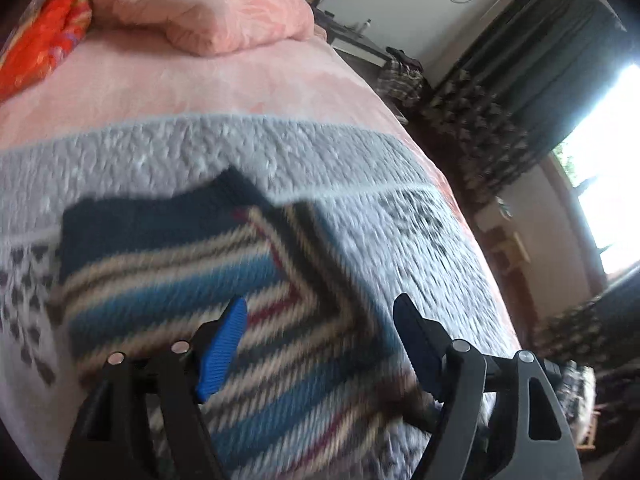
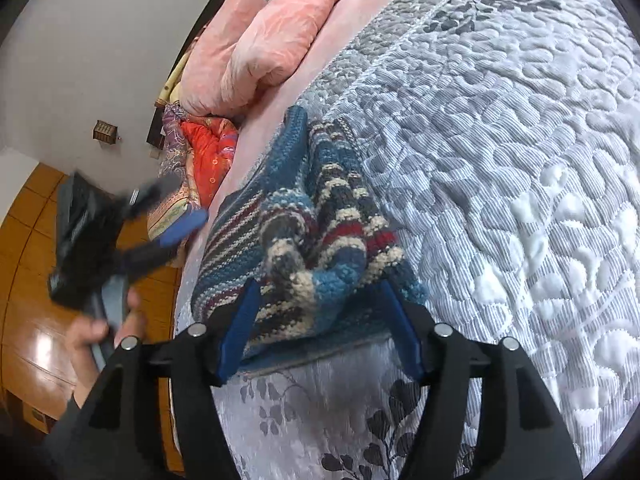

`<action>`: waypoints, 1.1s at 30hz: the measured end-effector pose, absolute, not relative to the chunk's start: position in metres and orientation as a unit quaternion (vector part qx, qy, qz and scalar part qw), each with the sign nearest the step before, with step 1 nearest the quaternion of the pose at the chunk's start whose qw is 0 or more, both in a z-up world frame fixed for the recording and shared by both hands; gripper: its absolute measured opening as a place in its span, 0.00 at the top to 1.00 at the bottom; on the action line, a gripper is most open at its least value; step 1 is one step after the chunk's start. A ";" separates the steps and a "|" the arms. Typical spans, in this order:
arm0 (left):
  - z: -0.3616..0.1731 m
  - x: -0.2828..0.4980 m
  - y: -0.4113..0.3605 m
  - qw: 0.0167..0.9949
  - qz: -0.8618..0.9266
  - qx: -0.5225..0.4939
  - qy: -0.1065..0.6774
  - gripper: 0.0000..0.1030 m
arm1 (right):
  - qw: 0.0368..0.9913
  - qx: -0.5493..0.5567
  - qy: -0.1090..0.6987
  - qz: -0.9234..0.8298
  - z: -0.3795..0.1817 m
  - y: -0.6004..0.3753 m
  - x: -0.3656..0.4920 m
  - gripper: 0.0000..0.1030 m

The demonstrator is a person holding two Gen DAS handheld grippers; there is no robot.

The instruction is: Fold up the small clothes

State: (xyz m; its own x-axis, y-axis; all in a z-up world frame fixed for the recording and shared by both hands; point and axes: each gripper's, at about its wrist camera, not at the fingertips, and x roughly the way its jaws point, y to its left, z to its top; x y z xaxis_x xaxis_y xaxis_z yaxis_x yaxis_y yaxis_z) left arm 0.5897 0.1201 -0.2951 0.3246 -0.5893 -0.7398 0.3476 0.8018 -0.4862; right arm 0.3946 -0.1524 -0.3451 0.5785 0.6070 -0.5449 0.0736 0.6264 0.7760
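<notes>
Right wrist view: the striped knit garment [image 2: 304, 240] is seen bunched at centre frame on the quilted bed [image 2: 500, 160], a thick fold lying between the spread jaws of the right gripper [image 2: 320, 328], which are not pinched on it. If closed on too bulky a wad, layers could be dragged askew. The left gripper [image 1: 320, 340] is held open above the garment. No containers are visible.
</notes>
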 end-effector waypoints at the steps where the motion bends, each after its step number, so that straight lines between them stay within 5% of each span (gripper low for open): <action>1: -0.294 0.582 0.130 0.799 -0.298 -0.129 0.506 0.26 | 0.795 0.397 0.426 0.169 -0.344 -0.151 0.395 0.34; 7: -0.298 0.558 0.170 0.779 -0.315 -0.172 0.514 0.26 | 0.772 0.423 0.436 0.187 -0.354 -0.146 0.417 0.34; 9: -0.304 0.557 0.174 0.773 -0.313 -0.169 0.526 0.26 | 0.754 0.440 0.445 0.198 -0.360 -0.147 0.423 0.41; 10: -0.306 0.556 0.175 0.769 -0.317 -0.171 0.528 0.26 | 0.748 0.441 0.452 0.203 -0.363 -0.149 0.426 0.54; 12: -0.308 0.556 0.176 0.764 -0.326 -0.172 0.530 0.26 | 0.743 0.438 0.461 0.209 -0.364 -0.153 0.429 0.59; 17: -0.318 0.561 0.176 0.753 -0.339 -0.180 0.535 0.26 | 0.706 0.413 0.507 0.271 -0.354 -0.162 0.477 0.35; 27: -0.338 0.572 0.198 0.720 -0.357 -0.257 0.537 0.27 | 0.664 0.352 0.585 0.305 -0.344 -0.136 0.582 0.34; 28: -0.340 0.571 0.198 0.719 -0.357 -0.257 0.538 0.27 | 0.665 0.350 0.586 0.303 -0.344 -0.135 0.587 0.43; 29: -0.341 0.572 0.198 0.718 -0.358 -0.257 0.539 0.27 | 0.671 0.343 0.584 0.300 -0.343 -0.135 0.587 0.69; 30: -0.340 0.572 0.198 0.717 -0.359 -0.258 0.539 0.27 | 0.684 0.329 0.578 0.300 -0.338 -0.133 0.590 0.80; 33: -0.341 0.572 0.198 0.712 -0.367 -0.269 0.535 0.27 | 0.712 0.330 0.554 0.278 -0.340 -0.149 0.583 0.82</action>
State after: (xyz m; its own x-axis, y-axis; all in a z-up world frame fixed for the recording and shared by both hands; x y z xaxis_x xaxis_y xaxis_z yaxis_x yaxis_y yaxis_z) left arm 0.5720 0.1985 -0.3405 0.1576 -0.8103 -0.5645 0.2345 0.5860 -0.7757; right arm 0.5826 -0.1490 -0.3401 0.2319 0.7607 -0.6063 -0.0305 0.6287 0.7771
